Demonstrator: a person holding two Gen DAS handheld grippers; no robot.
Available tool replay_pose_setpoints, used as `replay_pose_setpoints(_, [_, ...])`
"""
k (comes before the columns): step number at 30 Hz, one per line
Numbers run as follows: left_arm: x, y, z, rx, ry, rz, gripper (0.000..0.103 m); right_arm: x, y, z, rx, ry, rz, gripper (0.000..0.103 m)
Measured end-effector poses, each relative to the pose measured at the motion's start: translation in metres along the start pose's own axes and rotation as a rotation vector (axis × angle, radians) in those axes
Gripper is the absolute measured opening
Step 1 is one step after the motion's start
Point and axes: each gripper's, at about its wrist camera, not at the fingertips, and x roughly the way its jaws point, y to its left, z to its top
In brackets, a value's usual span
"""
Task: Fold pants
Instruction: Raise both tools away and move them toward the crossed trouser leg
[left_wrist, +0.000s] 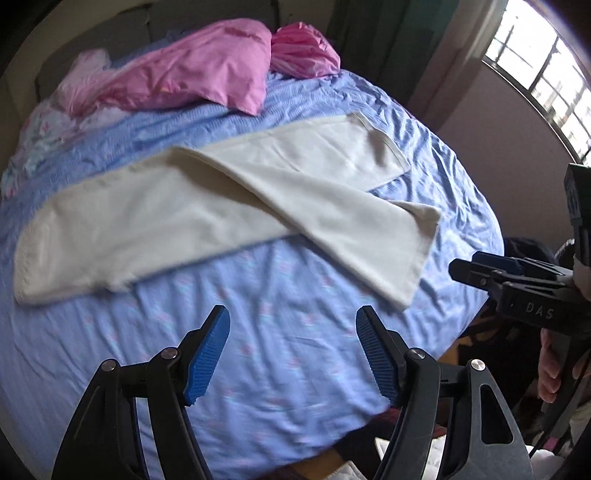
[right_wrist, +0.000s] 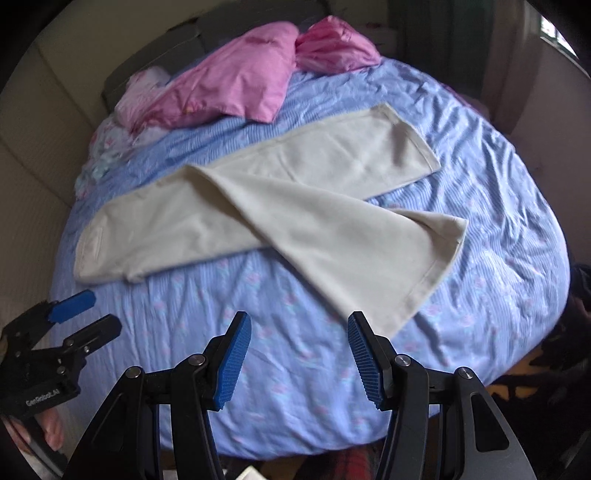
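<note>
Cream pants (left_wrist: 207, 206) spread on a bed covered with a blue patterned sheet (left_wrist: 280, 369), seen from both wrist views. The garment's long axis runs diagonally, from the waistband end at lower left (right_wrist: 92, 254) toward the hems at the right. One leg reaches up to a far hem (right_wrist: 413, 147); the other leg crosses over it and angles down toward the near edge of the bed, ending in the near hem (right_wrist: 424, 280). The left gripper (left_wrist: 293, 354) hovers above bare sheet with its jaws parted and nothing between them; the pants lie ahead of it, with the waistband off to its left. The right gripper (right_wrist: 299, 358) likewise stands with jaws about half spread and empty; the near hem lies just ahead and slightly to its right, apart from the pads. Each gripper appears at the margin of the other's view, the right gripper (left_wrist: 480, 273) at the far right, the left gripper (right_wrist: 85, 314) at lower left. By this layout the right gripper is judged the nearer to the crossed leg's hem and the left the nearer to the waistband, so the coming move probably turns on uncrossing that leg and aligning it with its partner. Pink pillows (left_wrist: 207, 74) lie beyond the garment, well apart from it.
</note>
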Motion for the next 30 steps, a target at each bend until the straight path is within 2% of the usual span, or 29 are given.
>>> replay_pose_setpoints(5, [0.015,-0.045,-0.004,-0.022,0.044,-0.021,0.070,0.003,-0.045,-0.002,-0.051,0.065,0.015,0.056])
replay_pose_setpoints(8, [0.026,-0.067,-0.005,-0.010,0.055,-0.055,0.070,0.004,-0.066,-0.004,-0.042,0.075,0.011,0.056])
replay_pose_setpoints(11, [0.041,-0.080,-0.006,-0.023,0.091,-0.090,0.070,0.010,-0.082,-0.008,-0.031,0.087,-0.006,0.056])
replay_pose_setpoints(13, [0.055,-0.088,-0.007,-0.049,0.125,-0.139,0.069,0.012,-0.095,-0.011,-0.011,0.097,-0.025,0.056])
replay_pose_setpoints(17, [0.079,-0.105,-0.006,-0.079,0.179,-0.153,0.069,0.016,-0.119,-0.015,0.010,0.110,-0.041,0.056])
replay_pose_setpoints(22, [0.113,-0.118,-0.002,-0.207,0.233,-0.172,0.069,0.030,-0.148,-0.011,0.017,0.154,-0.037,0.056])
replay_pose_setpoints(30, [0.173,-0.124,-0.002,-0.505,0.293,-0.151,0.068,0.071,-0.188,0.020,-0.104,0.226,-0.014,0.056])
